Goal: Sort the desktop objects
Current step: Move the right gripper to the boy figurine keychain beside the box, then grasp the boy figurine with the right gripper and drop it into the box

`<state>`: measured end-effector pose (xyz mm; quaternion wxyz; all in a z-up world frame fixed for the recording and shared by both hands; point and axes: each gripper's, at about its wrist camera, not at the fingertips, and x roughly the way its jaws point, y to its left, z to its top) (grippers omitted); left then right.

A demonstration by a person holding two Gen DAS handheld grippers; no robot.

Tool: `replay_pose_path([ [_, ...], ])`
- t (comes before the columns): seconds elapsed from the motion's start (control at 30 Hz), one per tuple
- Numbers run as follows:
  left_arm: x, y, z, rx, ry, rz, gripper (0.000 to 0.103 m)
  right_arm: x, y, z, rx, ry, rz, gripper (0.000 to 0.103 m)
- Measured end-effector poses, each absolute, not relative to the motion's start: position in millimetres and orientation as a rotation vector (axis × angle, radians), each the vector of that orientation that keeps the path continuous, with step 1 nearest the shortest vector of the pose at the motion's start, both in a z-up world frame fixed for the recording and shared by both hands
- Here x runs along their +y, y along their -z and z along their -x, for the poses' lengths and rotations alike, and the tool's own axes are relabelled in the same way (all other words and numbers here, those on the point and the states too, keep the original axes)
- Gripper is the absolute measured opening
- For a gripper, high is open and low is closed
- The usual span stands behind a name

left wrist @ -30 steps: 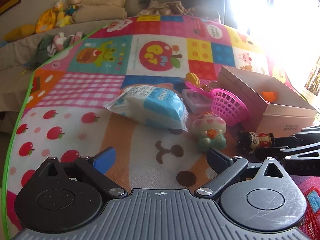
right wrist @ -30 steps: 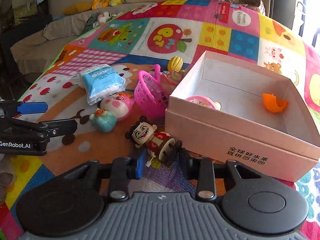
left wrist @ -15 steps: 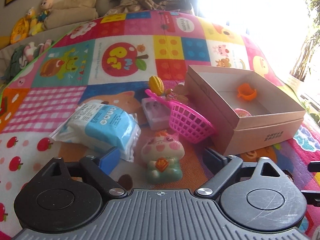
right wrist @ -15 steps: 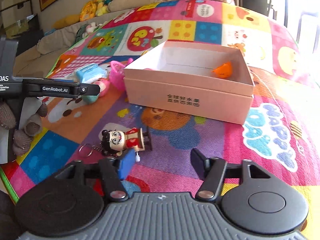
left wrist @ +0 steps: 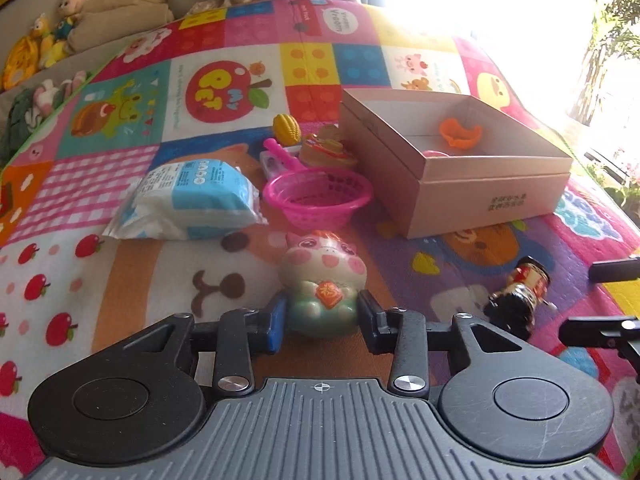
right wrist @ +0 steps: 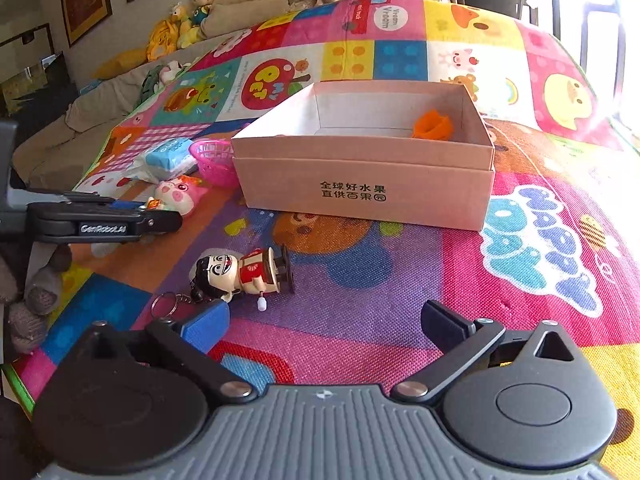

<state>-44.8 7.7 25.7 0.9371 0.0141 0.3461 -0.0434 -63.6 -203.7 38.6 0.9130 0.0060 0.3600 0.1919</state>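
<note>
Two grippers over the play mat (right wrist: 400, 300). Left gripper (left wrist: 320, 322) has its jaws clamped on the pig figurine (left wrist: 323, 276), near the mat's middle — pink basket (left wrist: 318, 196) and tissue pack (left wrist: 192, 200) just beyond. Right gripper (right wrist: 324, 326) jaws are opening, nothing between them; wind-up doll (right wrist: 242, 274) lies just ahead. Open mat between doll and cardboard box (right wrist: 368, 188) — box sits toward the mat's far right.

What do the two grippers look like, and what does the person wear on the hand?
Both the left gripper and the right gripper are black with ribbed grey bodies, one blue and one black pad. White "GenRobot.AI" lettering marks the left one. The hand wears a grey knitted glove.
</note>
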Motion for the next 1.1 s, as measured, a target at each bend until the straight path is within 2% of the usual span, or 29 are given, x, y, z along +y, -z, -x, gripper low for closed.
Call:
replay_pose_path([
  [0.2, 14.7, -27.6, 79.3, 0.701, 0.11, -0.018, 0.043, -203.7, -36.1, 64.8, 0.758, -0.381, -0.043, 0.103],
  [0.37, 23.6, -26.1, 82.5, 0.693, 0.071, 0.012, 0.058, -199.2, -37.1, 64.5, 0.786, -0.352, -0.042, 0.103],
  [0.53, 30.8, -24.1, 83.0, 0.697, 0.063, 0.039, 0.077, -186.3, -32.4, 70.7, 0.766, -0.341, 0.076, 0.103],
  [0.7, 23.3, -26.8, 77.0, 0.679, 0.098, 0.035, 0.087, -181.8, -31.5, 73.8, 0.755, -0.336, 0.107, 0.103],
  [1.1, 9.5, -19.1, 63.7, 0.669, 0.083, -0.023, 0.096, -181.3, -31.3, 74.4, 0.747, -0.335, 0.111, 0.103],
])
